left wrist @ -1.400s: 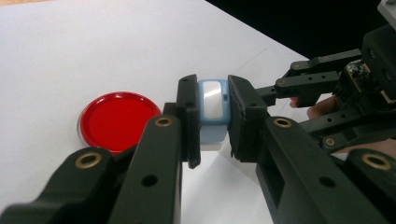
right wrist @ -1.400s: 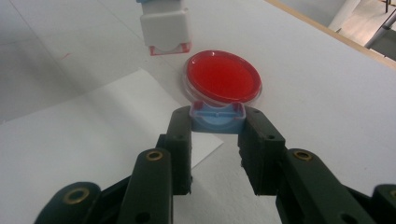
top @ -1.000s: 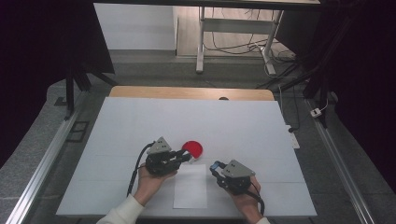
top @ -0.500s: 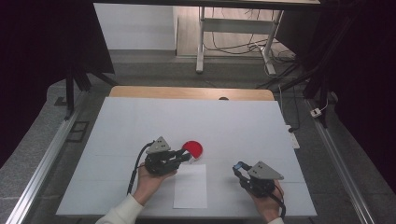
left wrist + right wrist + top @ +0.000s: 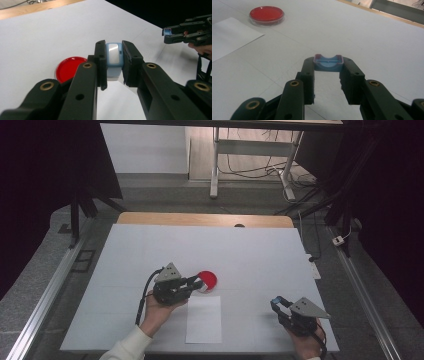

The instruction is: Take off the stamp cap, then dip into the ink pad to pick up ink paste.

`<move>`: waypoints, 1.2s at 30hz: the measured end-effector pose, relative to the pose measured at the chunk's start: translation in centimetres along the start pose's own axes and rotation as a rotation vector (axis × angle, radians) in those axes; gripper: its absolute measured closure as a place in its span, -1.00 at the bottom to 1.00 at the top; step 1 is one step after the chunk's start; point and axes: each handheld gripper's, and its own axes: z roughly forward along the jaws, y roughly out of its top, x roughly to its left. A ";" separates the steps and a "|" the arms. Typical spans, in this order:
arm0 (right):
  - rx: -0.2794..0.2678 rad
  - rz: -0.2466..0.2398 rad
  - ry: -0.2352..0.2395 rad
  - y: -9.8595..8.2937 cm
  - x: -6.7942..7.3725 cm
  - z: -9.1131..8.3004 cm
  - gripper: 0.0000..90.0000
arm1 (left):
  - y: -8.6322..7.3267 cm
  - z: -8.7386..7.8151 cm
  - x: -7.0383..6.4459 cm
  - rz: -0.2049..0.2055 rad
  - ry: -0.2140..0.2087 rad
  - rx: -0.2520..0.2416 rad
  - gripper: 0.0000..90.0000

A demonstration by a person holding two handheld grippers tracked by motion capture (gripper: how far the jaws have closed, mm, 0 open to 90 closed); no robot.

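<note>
My left gripper (image 5: 198, 283) is shut on a light blue block with a pale face (image 5: 113, 58) and holds it just in front of a round red dish (image 5: 207, 279) on the white table. That dish (image 5: 70, 68) lies low and left behind the jaws in the left gripper view. My right gripper (image 5: 276, 302) is near the table's front right, shut on a small blue cap-like piece (image 5: 328, 64) held just above the surface. The left gripper view also catches the right gripper (image 5: 172, 32) with a blue bit at its tips. The red dish (image 5: 267, 14) lies far left in the right gripper view.
A white paper sheet (image 5: 204, 319) lies near the front edge between the two hands, also the sheet (image 5: 229, 37) in the right gripper view. The white board (image 5: 260, 255) ends in a wooden strip (image 5: 200, 219) at the back. Table legs and cables stand beyond.
My right gripper has drawn away from the left one, moving right and toward the front edge with the blue piece in it. The left gripper and the dish have stayed put.
</note>
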 end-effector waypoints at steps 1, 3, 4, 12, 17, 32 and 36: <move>-0.005 0.003 -0.002 0.0 -0.1 0.0 0.45 | 0.1 -0.1 0.0 0.001 0.001 -0.001 0.68; -0.004 0.011 -0.005 0.0 -0.3 -0.1 0.45 | 0.2 -0.1 0.1 0.004 0.005 -0.003 0.68; -0.007 0.020 0.001 -0.1 -0.3 -0.1 0.45 | 0.3 -0.2 0.2 0.007 0.004 -0.002 0.68; -0.004 0.019 0.007 -0.1 -0.2 0.1 0.45 | 0.9 -0.1 0.3 0.029 0.012 0.006 0.68; -0.002 0.015 0.004 -0.1 -0.4 0.2 0.45 | 1.1 0.2 0.6 0.029 0.012 0.016 0.68; 0.015 0.010 -0.005 -0.2 -0.5 0.4 0.45 | 1.8 1.6 2.5 0.056 0.037 0.083 0.68; 0.021 0.010 -0.007 -0.3 -0.4 0.4 0.45 | 2.1 2.3 3.1 0.062 0.039 0.098 0.68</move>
